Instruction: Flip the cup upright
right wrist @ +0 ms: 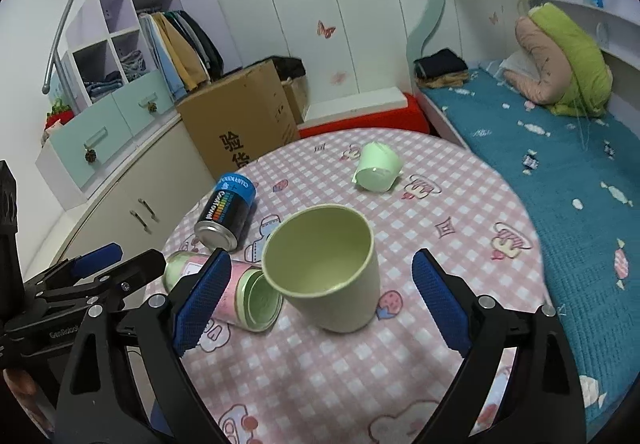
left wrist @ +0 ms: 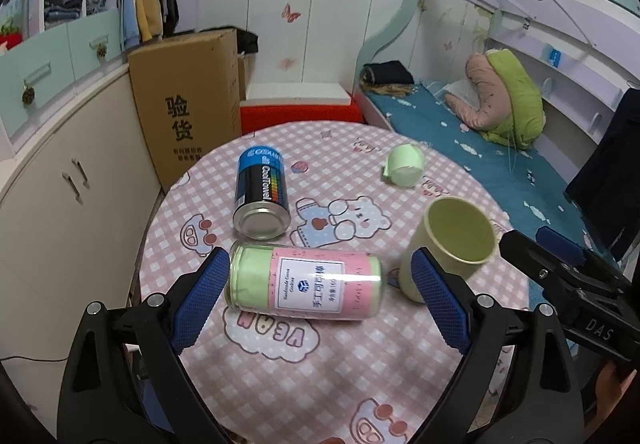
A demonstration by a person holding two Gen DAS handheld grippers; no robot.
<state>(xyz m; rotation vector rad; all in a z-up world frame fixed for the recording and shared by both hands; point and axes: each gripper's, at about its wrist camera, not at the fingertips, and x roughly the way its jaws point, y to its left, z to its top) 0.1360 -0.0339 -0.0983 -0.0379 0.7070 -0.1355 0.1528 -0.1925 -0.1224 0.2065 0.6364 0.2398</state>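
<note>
A pale green cup [right wrist: 328,268] stands upright on the round table, mouth up and empty; it also shows in the left wrist view [left wrist: 452,244]. My right gripper [right wrist: 320,300] is open, its blue pads on either side of the cup without touching it. My left gripper [left wrist: 316,300] is open over a pink and green can [left wrist: 304,286] that lies on its side. A smaller mint green cup [right wrist: 378,166] lies tipped over at the far side of the table; the left wrist view shows it too [left wrist: 404,166].
A blue and black can [left wrist: 262,196] lies on its side on the pink checked tablecloth [left wrist: 320,372]. A cardboard box [left wrist: 188,104], cabinets and a wardrobe stand to the left. A bed with a teal sheet [right wrist: 540,164] lies to the right.
</note>
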